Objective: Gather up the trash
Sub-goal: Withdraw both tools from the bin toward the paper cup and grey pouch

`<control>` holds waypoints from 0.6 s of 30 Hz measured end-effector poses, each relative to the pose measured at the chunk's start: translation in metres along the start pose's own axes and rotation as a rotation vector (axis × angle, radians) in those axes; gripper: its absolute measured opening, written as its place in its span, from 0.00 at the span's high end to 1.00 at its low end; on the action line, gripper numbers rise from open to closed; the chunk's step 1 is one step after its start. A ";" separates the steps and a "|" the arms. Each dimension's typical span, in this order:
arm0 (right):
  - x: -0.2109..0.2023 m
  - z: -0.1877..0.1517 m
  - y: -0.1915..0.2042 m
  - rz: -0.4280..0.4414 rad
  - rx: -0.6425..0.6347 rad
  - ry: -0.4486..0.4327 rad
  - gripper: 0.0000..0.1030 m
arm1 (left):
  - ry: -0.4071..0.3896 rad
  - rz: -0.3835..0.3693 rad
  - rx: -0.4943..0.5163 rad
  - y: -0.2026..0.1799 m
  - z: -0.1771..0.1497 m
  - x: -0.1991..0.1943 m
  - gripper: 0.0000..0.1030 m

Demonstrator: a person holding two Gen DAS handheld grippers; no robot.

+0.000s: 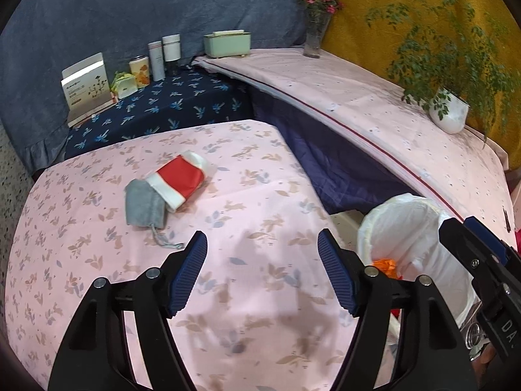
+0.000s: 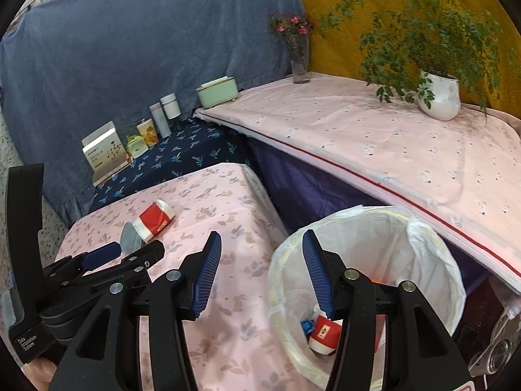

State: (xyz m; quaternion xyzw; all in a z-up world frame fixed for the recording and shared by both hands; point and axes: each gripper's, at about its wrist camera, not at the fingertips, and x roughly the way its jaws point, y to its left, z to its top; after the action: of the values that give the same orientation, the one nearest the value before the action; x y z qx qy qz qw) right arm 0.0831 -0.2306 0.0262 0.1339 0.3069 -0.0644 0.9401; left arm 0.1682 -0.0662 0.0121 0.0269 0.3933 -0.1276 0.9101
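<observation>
Both spread, empty: left gripper (image 1: pixel 262 272) short of red wrapper (image 1: pixel 180 179), right gripper (image 2: pixel 260 273) beside bin (image 2: pixel 433 244).

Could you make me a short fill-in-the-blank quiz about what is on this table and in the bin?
1. The red and white wrapper on the pink floral table touches a ____ pouch.
2. The bin is lined with a ____ plastic bag.
3. Both the left hand-held gripper and the right hand-held gripper have their jaws ____.
4. The glass vase holds ____ flowers.

Missing words: grey; white; open; pink
</observation>
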 end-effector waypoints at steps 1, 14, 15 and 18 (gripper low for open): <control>0.003 0.000 0.005 0.005 -0.006 0.004 0.47 | 0.001 0.006 -0.007 0.006 -0.001 0.001 0.34; 0.052 -0.007 0.082 0.065 -0.089 0.076 0.45 | 0.033 0.105 -0.092 0.093 -0.004 0.025 0.31; 0.056 -0.008 0.087 0.072 -0.091 0.082 0.45 | 0.038 0.112 -0.102 0.101 -0.004 0.029 0.31; 0.071 -0.008 0.102 0.087 -0.099 0.102 0.45 | 0.051 0.130 -0.129 0.124 -0.003 0.038 0.31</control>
State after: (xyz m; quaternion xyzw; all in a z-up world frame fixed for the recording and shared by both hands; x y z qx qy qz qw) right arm 0.1567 -0.1331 -0.0007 0.1035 0.3511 -0.0016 0.9306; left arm 0.2220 0.0459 -0.0238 -0.0030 0.4212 -0.0422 0.9060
